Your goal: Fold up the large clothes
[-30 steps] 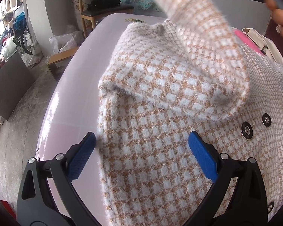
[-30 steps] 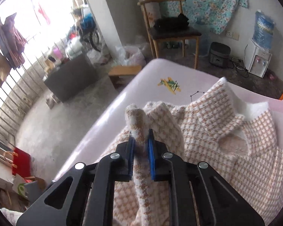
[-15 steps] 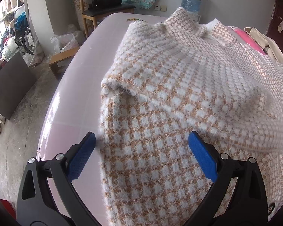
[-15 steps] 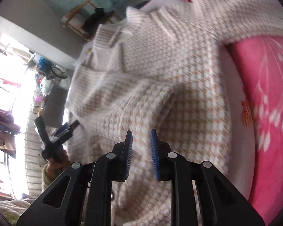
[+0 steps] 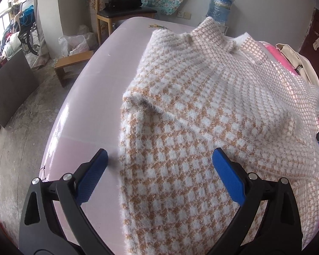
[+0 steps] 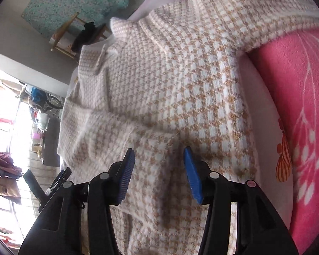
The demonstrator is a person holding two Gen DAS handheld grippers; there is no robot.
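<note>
The checked sweater (image 5: 202,110), white and tan with a fuzzy nap, lay spread over the pale pink bed (image 5: 91,97), collar end toward the far edge. One sleeve was folded across the body; its cuff edge made a ridge near the sweater's left border in the left wrist view.

Left claw (image 5: 159,176): jaws spread wide and holding nothing. One blue pad sat over bare bed surface, the other over the knit, so the sweater's side edge ran between them. Contact with the fabric could not be told.

Right claw (image 6: 158,174): jaws opening, partly apart, blue pads clear of the fabric on both sides. The folded sleeve lay below and between the fingers, unpinched. In the left wrist view only a small part of this claw showed at the right margin.

A pink floral blanket (image 6: 297,116) lay just beside the sweater's hem side, touching its edge near the upper right of the right wrist view.

Background: wooden chair (image 5: 121,12) beyond the bed's far end, with a dark item on its seat; water jug (image 5: 221,4) by the wall.
</note>
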